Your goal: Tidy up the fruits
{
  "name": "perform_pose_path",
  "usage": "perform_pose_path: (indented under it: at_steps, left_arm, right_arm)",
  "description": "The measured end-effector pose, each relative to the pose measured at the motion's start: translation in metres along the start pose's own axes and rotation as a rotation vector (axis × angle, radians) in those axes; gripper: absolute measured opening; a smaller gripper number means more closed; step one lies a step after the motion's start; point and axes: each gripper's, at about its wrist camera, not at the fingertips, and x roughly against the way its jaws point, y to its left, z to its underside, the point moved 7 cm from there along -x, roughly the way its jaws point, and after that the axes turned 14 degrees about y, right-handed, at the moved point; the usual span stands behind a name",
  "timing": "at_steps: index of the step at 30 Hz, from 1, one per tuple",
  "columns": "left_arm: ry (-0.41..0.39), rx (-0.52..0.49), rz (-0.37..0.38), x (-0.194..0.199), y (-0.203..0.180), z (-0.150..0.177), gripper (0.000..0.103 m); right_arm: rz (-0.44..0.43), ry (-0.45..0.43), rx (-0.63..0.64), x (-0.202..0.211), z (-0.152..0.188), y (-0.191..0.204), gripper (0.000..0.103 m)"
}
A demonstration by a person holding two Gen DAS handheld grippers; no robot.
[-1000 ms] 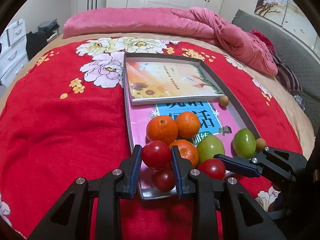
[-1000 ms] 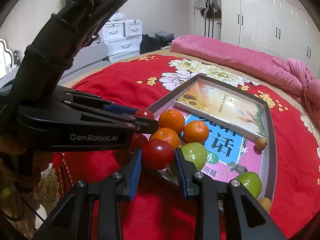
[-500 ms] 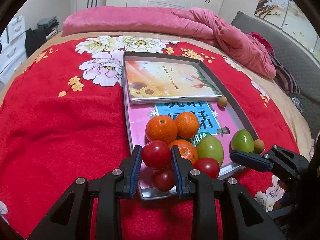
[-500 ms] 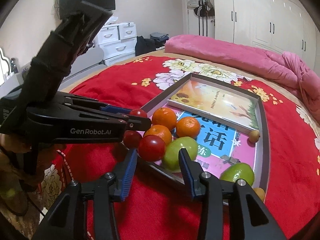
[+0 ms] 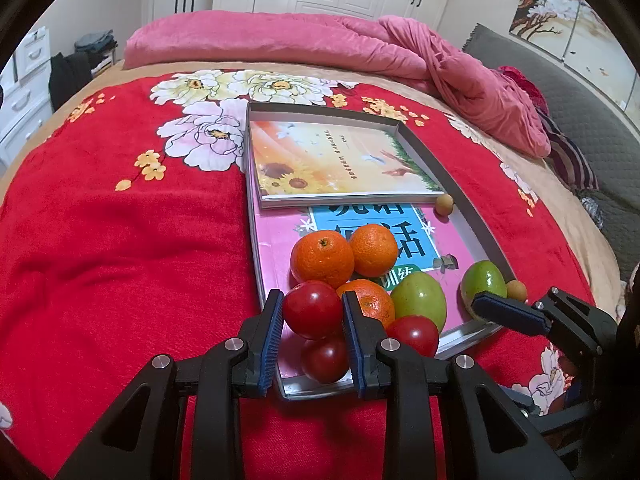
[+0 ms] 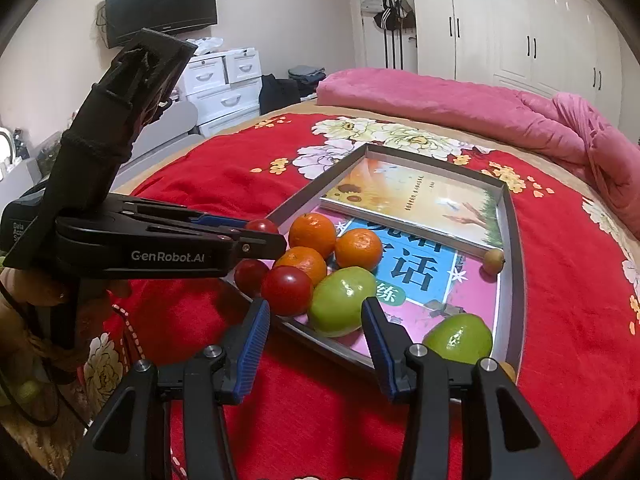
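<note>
Right now my left tongs (image 5: pixel 313 320) are clamped on a red tomato (image 5: pixel 313 309), blue pads pressed to both its sides, holding it over the near corner of the shallow grey tray (image 5: pixel 476 224) on the bed's red flowered blanket (image 5: pixel 120 248). My right tongs (image 6: pixel 316 320) stand apart with nothing pinched; their jaws have just been opening, and through the gap I see a second tomato (image 6: pixel 287 290) and a green fruit (image 6: pixel 342 300) lying loose in the tray. From the left camera, another tomato (image 5: pixel 325 359) sits in the tray beneath the held one. Three oranges (image 5: pixel 322 258) are bunched against those tomatoes, touching one another. A second green fruit (image 5: pixel 484 282) rests by the tray's right wall, with a small tan fruit (image 5: pixel 516 290) just beside it, and another small tan fruit (image 5: pixel 444 204) lies farther back against a sunflower-covered book (image 5: pixel 336 160). That book overlaps a pink-and-blue book (image 5: pixel 280 240) lining the tray floor. A pink quilt (image 5: pixel 280 44) is heaped at the far end of the bed.
</note>
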Motion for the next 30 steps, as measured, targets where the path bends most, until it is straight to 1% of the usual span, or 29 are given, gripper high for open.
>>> perform_pose_path:
  at_steps: [2,6,12,16,18,21,23,24,25,26,30]
  left_arm:
    - [0.0,0.0,0.0,0.001,0.001,0.0,0.03]
    - [0.001,0.003,0.003,0.0,0.0,0.0,0.031]
    - [-0.001,0.006,0.011,0.001,-0.001,0.0,0.034]
    - [-0.005,0.006,0.021,0.003,-0.001,0.001,0.039]
    - [-0.009,0.006,0.022,0.005,-0.002,0.001,0.04]
    - [-0.012,0.008,0.023,0.007,-0.001,0.001,0.041]
    - [-0.015,0.009,0.025,0.008,-0.001,0.001,0.042]
    - [-0.02,0.012,0.02,0.01,0.0,0.001,0.046]
    - [-0.022,0.015,0.013,0.011,0.001,0.001,0.055]
    - [-0.024,0.019,0.006,0.012,0.002,0.001,0.057]
    - [-0.036,0.048,0.015,0.017,0.009,0.0,0.057]
  right_arm:
    - [-0.001,-0.004,-0.005,0.001,0.0,-0.001,0.054]
    - [0.003,-0.009,-0.012,0.002,-0.001,-0.003,0.056]
    - [0.013,-0.014,-0.023,0.005,-0.002,-0.006,0.06]
    - [0.021,-0.019,-0.032,0.008,-0.002,-0.008,0.062]
    - [0.029,-0.022,-0.038,0.009,-0.002,-0.01,0.063]
    - [0.037,-0.025,-0.048,0.011,-0.002,-0.012,0.067]
    - [0.041,-0.027,-0.051,0.012,-0.001,-0.013,0.068]
    - [0.045,-0.029,-0.055,0.013,-0.001,-0.014,0.068]
    - [0.047,-0.031,-0.057,0.014,-0.001,-0.015,0.068]
    - [0.05,-0.032,-0.059,0.015,-0.002,-0.015,0.07]
    - [0.062,-0.04,-0.069,0.019,-0.001,-0.018,0.073]
